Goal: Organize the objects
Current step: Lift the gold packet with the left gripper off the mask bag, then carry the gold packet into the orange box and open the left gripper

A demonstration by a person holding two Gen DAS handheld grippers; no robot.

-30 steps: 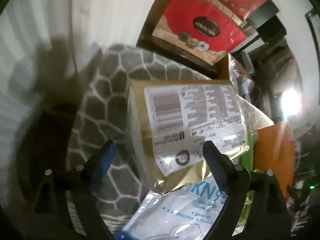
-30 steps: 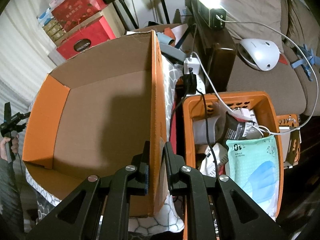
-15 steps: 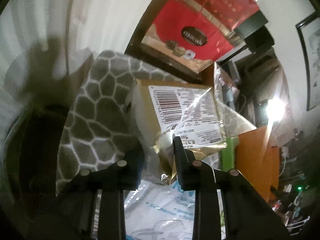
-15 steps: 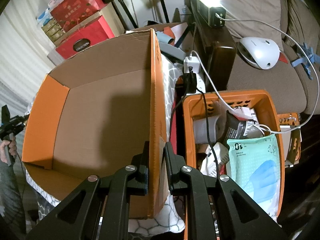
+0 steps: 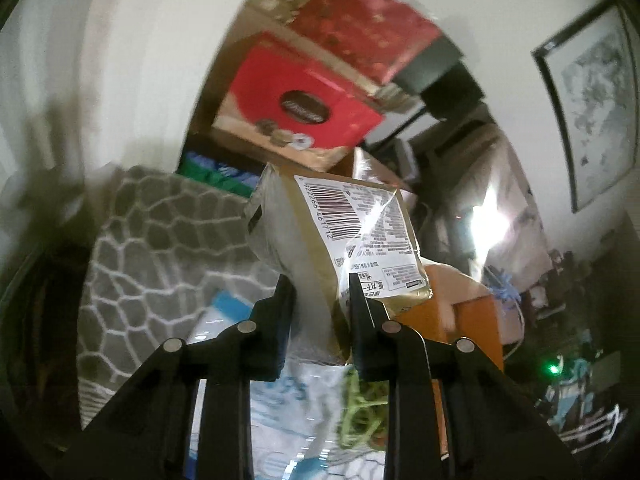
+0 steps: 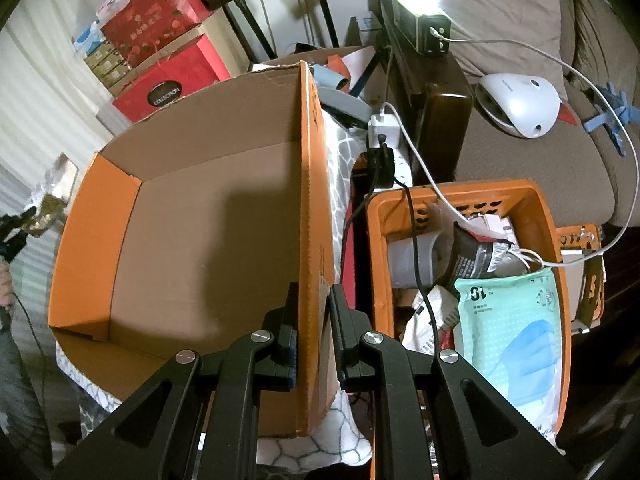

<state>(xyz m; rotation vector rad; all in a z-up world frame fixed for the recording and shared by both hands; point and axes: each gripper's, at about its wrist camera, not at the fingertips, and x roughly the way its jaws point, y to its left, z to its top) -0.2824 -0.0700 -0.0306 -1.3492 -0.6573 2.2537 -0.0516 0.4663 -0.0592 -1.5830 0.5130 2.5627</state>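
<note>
Left gripper (image 5: 322, 294): jaws, wide a second ago, now clamped on the gold packet (image 5: 340, 232), lifted off the patterned cloth (image 5: 160, 240).
Right gripper (image 6: 313, 320): jaws kept clamped on the cardboard box (image 6: 200, 220) wall.
Meaning: packet probably bound for the box.

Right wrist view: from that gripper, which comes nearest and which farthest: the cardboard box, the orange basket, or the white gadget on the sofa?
1. cardboard box: its wall is in the right gripper jaws.
2. orange basket: just right.
3. white gadget: on the sofa, beyond the basket.

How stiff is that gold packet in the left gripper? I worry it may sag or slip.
The gold packet probably holds its shape: pinched only at its lower end by the left gripper, it stands up unsupported. Its glossy, crinkled wrap looks slippery, so it may slide.
</note>
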